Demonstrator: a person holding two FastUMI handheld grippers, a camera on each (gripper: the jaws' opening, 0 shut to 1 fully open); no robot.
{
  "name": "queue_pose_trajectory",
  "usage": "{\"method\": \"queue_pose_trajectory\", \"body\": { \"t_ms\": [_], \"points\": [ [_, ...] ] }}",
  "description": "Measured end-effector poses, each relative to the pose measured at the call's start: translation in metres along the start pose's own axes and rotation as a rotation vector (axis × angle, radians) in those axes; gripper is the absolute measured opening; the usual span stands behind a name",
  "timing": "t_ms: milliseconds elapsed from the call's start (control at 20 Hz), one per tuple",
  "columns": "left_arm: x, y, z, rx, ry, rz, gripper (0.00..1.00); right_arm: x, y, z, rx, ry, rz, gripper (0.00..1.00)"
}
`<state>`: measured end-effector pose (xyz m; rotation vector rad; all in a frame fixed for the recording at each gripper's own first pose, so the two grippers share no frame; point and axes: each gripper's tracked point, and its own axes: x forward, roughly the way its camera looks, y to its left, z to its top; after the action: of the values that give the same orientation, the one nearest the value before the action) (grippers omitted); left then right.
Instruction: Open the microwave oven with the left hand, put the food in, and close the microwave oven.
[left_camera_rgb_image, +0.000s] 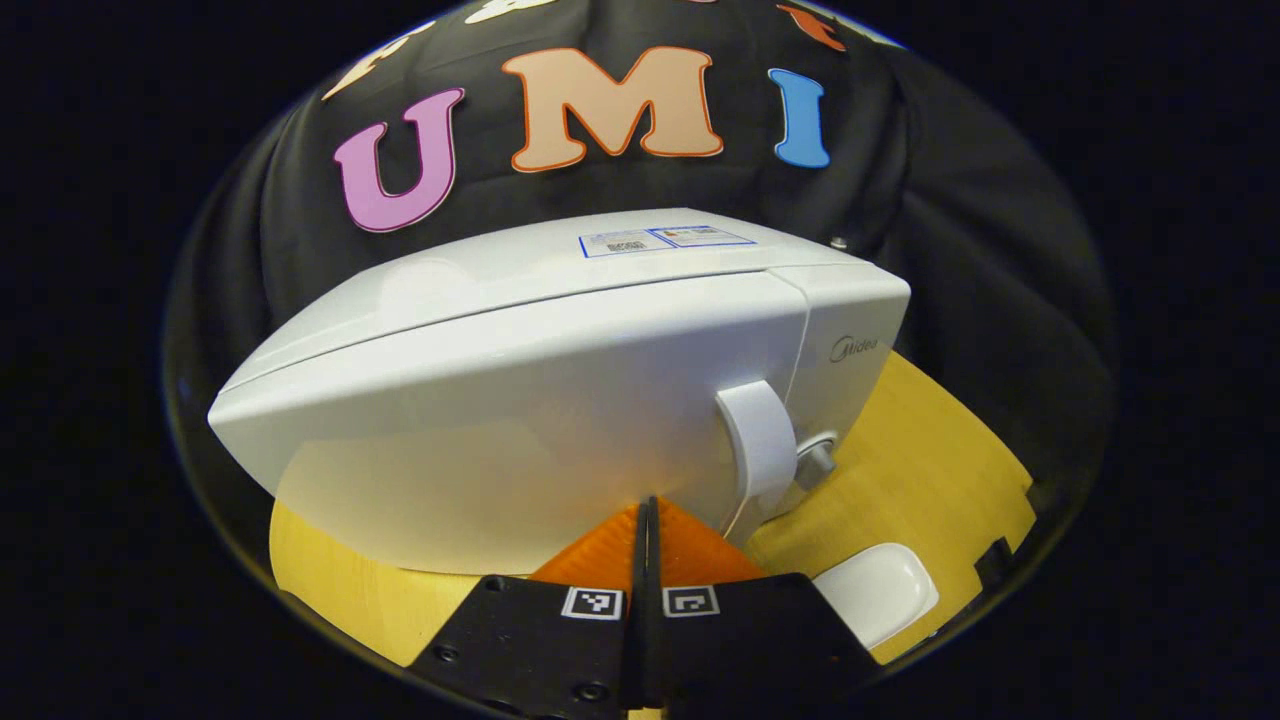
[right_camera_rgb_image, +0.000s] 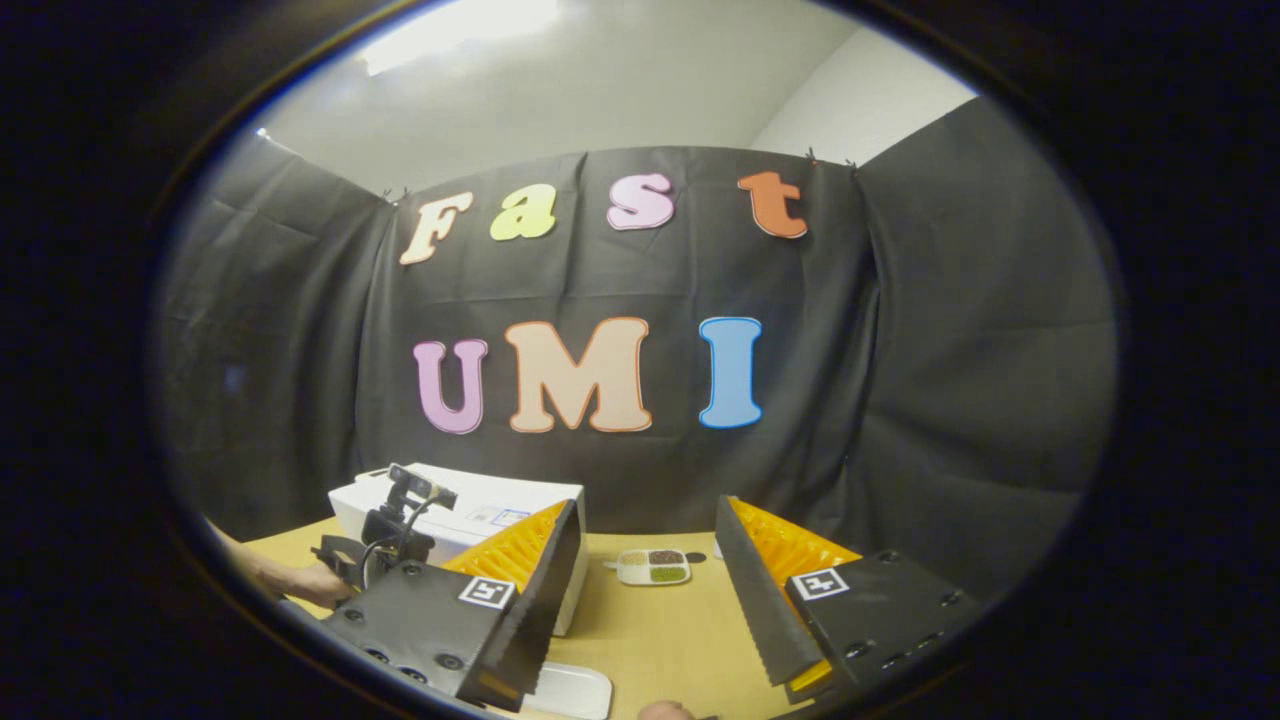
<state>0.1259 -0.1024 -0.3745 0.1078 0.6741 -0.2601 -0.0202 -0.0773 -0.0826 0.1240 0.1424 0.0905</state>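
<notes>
The white microwave stands on the wooden table with its door closed. Its curved door handle is on the right side of the door, with a knob beside it. My left gripper is shut with nothing between its fingers, its tips close to the door front, just left of the handle. In the right gripper view the microwave is at the left, and a hand holds the left gripper in front of it. A small white divided tray of food lies far back on the table. My right gripper hangs open and holds nothing.
A white oblong dish lies on the yellow wooden table to the right of the microwave; the same dish lies below my right gripper's left finger. Black cloth walls close the booth behind the table.
</notes>
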Motion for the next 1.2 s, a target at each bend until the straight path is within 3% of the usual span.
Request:
{"method": "queue_pose_trajectory", "body": {
  "t_ms": [150,400,650,950,1000,1100,1200],
  "points": [
    [-0.007,0.002,0.005,0.018,-0.016,0.020,0.01,0.003,0.007,-0.002,0.004,0.007,0.011,0.75],
    [-0.078,0.008,0.060,0.116,-0.216,0.038,0.01,0.019,0.029,-0.008,0.008,0.022,0.063,0.75],
    [-0.176,0.024,0.123,0.043,-0.405,0.063,0.00,0.038,0.053,-0.012,0.011,0.034,0.122,0.75],
    [-0.257,0.039,0.179,-0.009,-0.599,0.080,0.01,0.052,0.075,-0.013,0.015,0.035,0.174,0.75],
    [-0.268,0.033,0.192,-0.028,-0.682,0.063,0.32,0.054,0.077,-0.013,0.014,0.034,0.180,0.75],
    [-0.279,0.037,0.189,-0.023,-0.694,0.087,0.95,0.057,0.082,-0.014,0.017,0.034,0.191,0.75],
    [-0.276,0.036,0.175,0.001,-0.651,0.119,0.96,0.058,0.086,-0.015,0.023,0.034,0.201,0.75]
  ]
}}
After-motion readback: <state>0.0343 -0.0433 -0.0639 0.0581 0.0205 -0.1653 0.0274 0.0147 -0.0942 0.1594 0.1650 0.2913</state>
